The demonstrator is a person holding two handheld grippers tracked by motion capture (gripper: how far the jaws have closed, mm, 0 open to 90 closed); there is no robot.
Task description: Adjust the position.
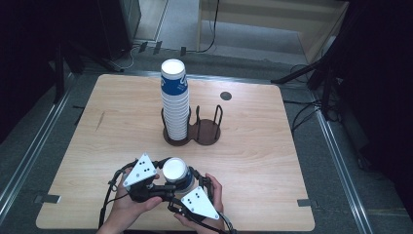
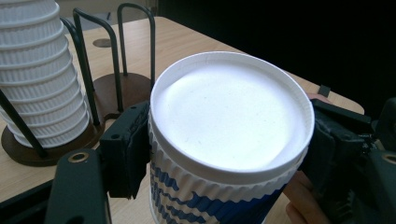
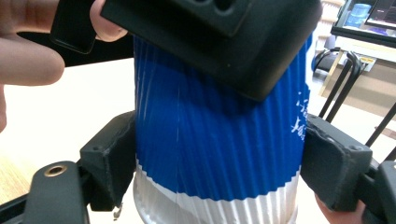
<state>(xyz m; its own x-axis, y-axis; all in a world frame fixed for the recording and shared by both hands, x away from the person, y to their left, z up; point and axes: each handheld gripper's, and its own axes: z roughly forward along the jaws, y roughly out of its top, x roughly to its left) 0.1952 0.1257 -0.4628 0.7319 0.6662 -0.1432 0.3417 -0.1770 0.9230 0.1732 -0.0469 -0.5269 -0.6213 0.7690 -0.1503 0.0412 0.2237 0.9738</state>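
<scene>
Ribbed paper cup (blue-and-white, upside down) pinched by left gripper and right gripper.

cup: blue ribbed wall, white band, white base
stack: white ribs, blue top
rack: dark brown
table: pale wood grain
jaws: black

Both forearms entered from six o'clock and met low over the near edge. The left gripper, its black jaws clamped, sat at nine o'clock of the right gripper, whose black jaws were likewise pressed closed, fingers wrapped around it.
</scene>
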